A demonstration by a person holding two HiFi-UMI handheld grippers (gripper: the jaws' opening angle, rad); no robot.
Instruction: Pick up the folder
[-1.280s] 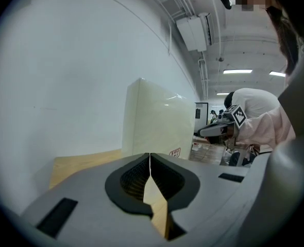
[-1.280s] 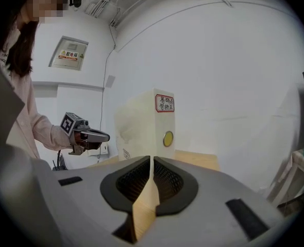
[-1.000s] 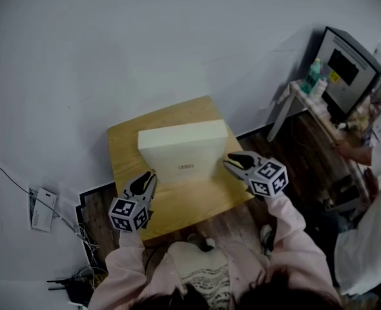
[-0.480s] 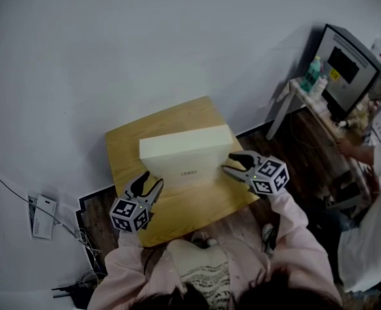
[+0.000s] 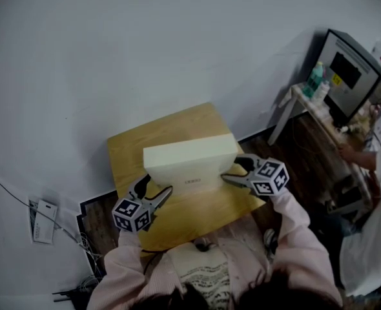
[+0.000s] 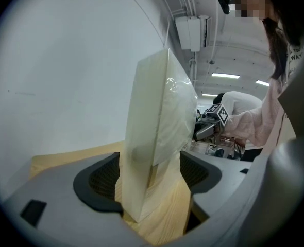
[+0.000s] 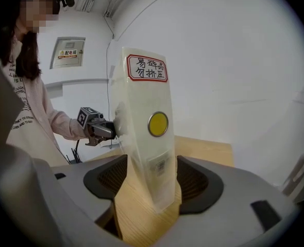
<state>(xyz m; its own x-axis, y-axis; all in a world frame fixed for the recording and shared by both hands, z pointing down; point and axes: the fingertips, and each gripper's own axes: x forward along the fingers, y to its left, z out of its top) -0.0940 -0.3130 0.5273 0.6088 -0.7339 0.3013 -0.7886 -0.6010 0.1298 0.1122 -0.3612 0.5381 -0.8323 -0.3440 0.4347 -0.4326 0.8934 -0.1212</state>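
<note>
our left claw [image 5: 157, 186] and right claw [image 5: 234, 171] have both just been opening and now gape wide, unclamped, with the upright folder [image 5: 190, 163] standing on the table [image 5: 129, 148] between each pair of jaws, so we judge closing comes next.

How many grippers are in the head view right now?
2. The left gripper straddles the folder's left end, the right gripper its right end. Both sets of jaws have just been opening and stand apart. None is hidden.
</note>
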